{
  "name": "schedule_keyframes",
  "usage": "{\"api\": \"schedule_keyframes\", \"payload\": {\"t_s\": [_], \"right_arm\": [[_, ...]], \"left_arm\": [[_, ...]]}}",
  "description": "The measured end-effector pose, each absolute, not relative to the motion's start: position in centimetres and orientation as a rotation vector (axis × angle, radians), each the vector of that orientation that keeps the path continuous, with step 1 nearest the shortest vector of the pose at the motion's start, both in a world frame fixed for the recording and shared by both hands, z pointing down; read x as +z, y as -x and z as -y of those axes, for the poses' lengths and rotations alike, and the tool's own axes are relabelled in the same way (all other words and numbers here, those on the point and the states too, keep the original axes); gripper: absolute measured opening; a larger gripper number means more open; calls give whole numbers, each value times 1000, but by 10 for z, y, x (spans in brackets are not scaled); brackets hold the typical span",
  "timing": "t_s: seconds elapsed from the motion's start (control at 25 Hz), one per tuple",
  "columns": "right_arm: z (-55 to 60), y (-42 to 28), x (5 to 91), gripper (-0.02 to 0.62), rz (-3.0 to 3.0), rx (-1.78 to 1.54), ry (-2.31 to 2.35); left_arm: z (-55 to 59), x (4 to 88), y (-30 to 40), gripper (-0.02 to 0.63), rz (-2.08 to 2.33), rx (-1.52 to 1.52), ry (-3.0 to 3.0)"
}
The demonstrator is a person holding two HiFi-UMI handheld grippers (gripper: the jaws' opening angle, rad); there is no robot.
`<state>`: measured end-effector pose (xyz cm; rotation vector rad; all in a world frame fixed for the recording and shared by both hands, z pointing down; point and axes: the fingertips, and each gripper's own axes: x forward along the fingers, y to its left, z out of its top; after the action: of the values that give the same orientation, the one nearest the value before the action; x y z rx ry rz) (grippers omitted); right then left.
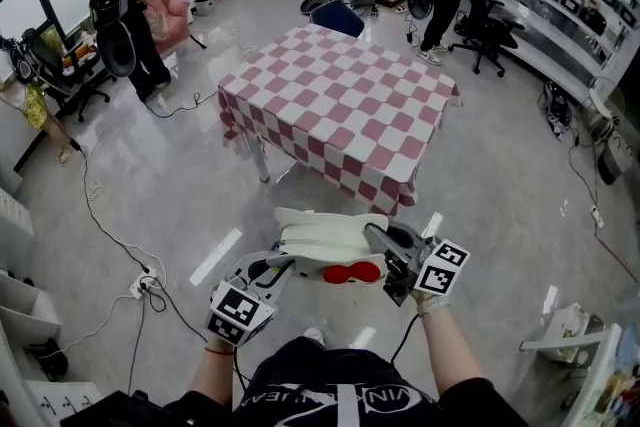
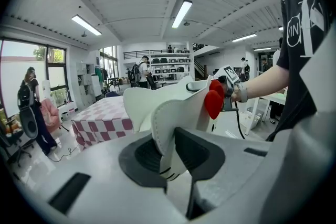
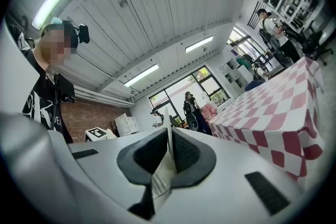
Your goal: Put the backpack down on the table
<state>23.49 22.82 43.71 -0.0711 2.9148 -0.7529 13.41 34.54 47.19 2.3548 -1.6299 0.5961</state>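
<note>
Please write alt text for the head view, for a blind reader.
A person holds a white backpack between the left gripper and the right gripper, above a grey floor. Ahead stands a table with a red-and-white checked cloth.

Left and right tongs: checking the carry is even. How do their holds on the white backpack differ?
Left tongs clamp a thick stitched edge of the backpack, jaws set apart; right tongs pinch a thin strip of it, jaws nearly together. In the head view the left tongs sit nearer the person than the right. Both are shut on the backpack.
</note>
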Motion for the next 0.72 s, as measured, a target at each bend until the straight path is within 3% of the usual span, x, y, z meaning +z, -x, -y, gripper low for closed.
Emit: {"api": "schedule_keyframes", "payload": {"t_s": [0.72], "right_arm": [[-135, -112, 435, 14, -2933, -742, 11]], "left_arm": [[-256, 473, -16, 61, 1696, 564, -2313]]}}
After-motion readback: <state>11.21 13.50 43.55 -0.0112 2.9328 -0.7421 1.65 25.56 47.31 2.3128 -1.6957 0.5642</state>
